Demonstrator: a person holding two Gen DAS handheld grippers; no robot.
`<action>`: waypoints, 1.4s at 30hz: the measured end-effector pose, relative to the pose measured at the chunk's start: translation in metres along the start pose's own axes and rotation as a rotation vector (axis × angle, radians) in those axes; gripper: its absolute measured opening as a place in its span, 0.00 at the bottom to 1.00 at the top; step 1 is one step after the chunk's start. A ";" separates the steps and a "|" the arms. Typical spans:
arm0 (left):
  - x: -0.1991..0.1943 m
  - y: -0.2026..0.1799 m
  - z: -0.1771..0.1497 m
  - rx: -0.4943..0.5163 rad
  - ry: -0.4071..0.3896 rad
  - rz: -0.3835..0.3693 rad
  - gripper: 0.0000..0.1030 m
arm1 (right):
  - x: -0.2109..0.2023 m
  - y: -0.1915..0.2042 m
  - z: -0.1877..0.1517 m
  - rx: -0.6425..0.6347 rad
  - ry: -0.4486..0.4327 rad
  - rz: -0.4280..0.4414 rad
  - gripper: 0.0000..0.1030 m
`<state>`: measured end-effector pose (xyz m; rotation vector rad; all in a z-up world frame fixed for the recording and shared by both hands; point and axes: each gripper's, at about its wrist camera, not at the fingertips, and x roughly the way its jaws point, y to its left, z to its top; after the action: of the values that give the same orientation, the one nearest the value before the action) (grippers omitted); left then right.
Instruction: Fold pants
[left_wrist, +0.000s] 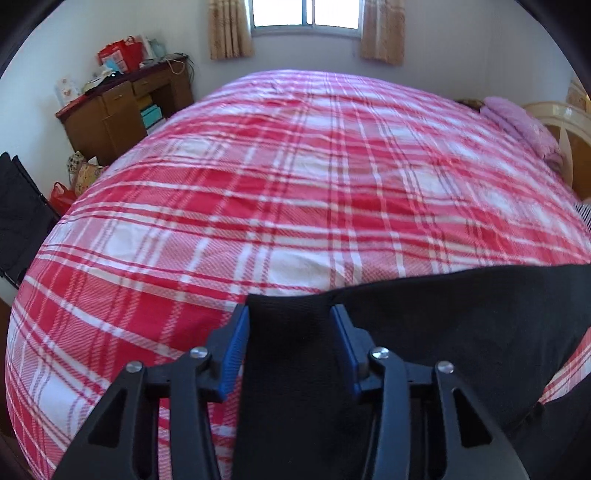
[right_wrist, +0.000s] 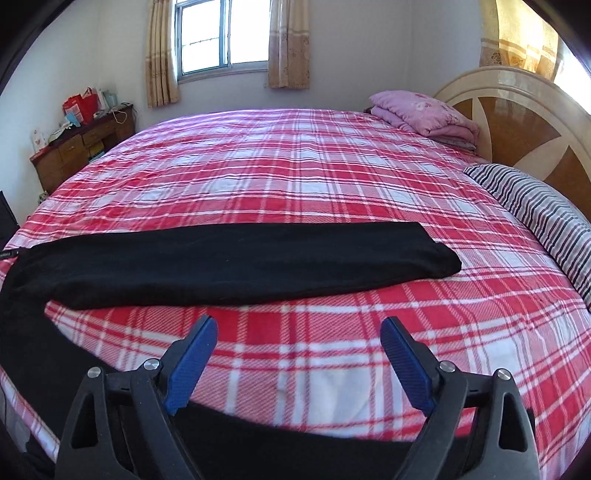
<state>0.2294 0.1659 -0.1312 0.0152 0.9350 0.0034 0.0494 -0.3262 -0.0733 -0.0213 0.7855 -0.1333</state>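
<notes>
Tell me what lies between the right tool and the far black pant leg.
Only bare plaid bedspread lies between the right tool and the pant leg, as the right wrist view shows.

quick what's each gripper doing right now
Left gripper: jaws around the black pants, not clearly clamped.
Right gripper: jaws open, holding nothing.

Left hand-held gripper (left_wrist: 290, 314): pitched steeply downward, blue pads (left_wrist: 236, 350) partly closed, black cloth between them, contact uncertain. Right hand-held gripper (right_wrist: 299, 328): angled downward, blue pads (right_wrist: 192, 365) spread wide, nothing between them.
</notes>
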 end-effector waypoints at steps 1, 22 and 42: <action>0.005 -0.002 0.000 0.015 0.016 0.016 0.46 | 0.005 -0.002 0.004 -0.003 0.008 -0.006 0.86; 0.025 0.007 0.017 -0.014 0.147 0.000 0.30 | 0.123 -0.127 0.109 0.081 0.135 -0.130 0.62; 0.029 0.016 0.028 -0.043 0.138 -0.090 0.17 | 0.184 -0.172 0.114 0.201 0.281 0.035 0.05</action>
<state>0.2690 0.1821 -0.1381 -0.0682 1.0723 -0.0596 0.2390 -0.5240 -0.1103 0.2047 1.0490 -0.1842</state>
